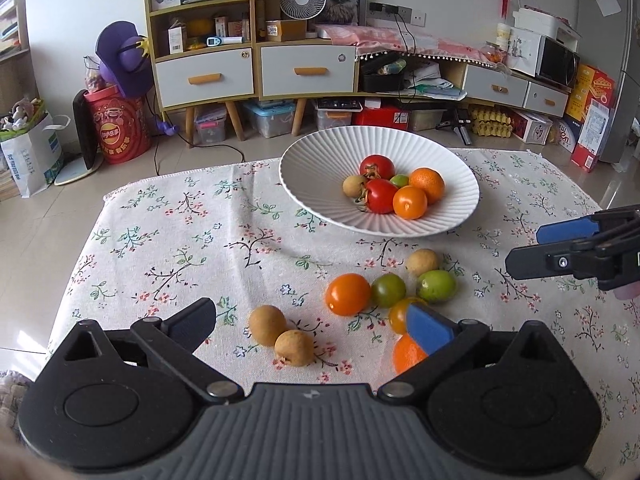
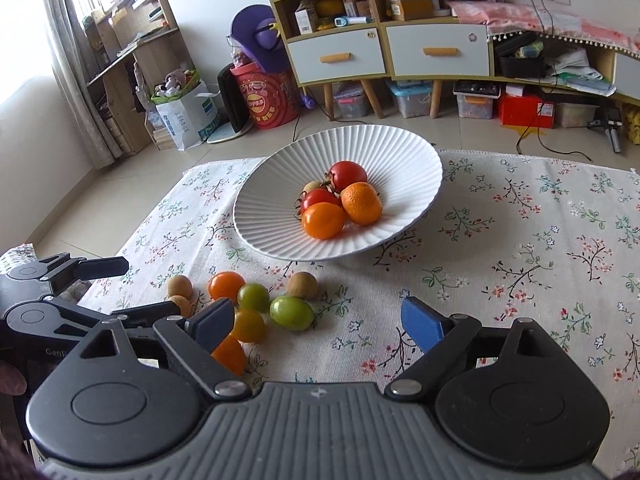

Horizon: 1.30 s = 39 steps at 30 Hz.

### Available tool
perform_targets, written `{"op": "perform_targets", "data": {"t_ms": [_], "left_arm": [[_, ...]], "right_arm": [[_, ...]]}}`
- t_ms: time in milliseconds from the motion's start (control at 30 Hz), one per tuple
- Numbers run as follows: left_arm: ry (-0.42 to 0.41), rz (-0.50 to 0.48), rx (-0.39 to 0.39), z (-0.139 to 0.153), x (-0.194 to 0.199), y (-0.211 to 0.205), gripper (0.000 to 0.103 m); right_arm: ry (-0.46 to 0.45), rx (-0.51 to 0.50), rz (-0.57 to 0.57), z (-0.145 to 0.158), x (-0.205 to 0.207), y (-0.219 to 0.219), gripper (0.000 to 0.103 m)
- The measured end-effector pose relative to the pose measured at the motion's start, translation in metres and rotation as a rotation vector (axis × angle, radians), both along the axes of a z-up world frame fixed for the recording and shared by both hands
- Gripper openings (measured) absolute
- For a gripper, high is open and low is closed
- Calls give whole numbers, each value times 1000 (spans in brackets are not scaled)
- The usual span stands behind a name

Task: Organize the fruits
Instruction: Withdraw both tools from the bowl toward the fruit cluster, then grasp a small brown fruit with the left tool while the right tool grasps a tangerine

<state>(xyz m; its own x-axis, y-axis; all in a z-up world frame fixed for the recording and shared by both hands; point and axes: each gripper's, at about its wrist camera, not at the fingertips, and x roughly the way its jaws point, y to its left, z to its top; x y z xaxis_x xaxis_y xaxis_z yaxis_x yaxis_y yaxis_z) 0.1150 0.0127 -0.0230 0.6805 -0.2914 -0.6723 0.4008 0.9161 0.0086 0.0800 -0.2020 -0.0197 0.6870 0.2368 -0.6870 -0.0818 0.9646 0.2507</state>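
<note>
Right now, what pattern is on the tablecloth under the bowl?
The tablecloth is off-white with dark branches, green leaves and small pink and white flowers. It shows best in the right wrist view.

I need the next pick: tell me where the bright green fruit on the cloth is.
In the left wrist view the green fruit lies loose on the tablecloth, right of centre, in front of the white bowl, beside a darker green tomato and below a tan longan.
</note>
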Motion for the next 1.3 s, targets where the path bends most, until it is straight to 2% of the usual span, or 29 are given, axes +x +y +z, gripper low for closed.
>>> {"op": "perform_targets", "data": {"t_ms": [333,667,733,800,900,1067,1300], "left_arm": [[18,26,11,-19,-5,21,99],[39,13,15,-29,-4,24,97],[52,-7,10,-31,-4,23,92],[60,-23,10,-32,-4,21,83],[79,-38,5,-34,-3,19,74],[86,-30,-8,-34,1,17,61],[114,41,-62,-32,14,20,44]], "right_arm": [[25,-69,115,-15,-14,29,89],[51,-85,183,-26,-16,53,89],[57,-89,193,-29,-16,58,89],[63,-96,204,-32,-17,64,88],[58,-105,216,-33,-16,69,83],[46,-98,225,-31,-13,74,66],[33,-102,233,-28,-10,78,53]]}}
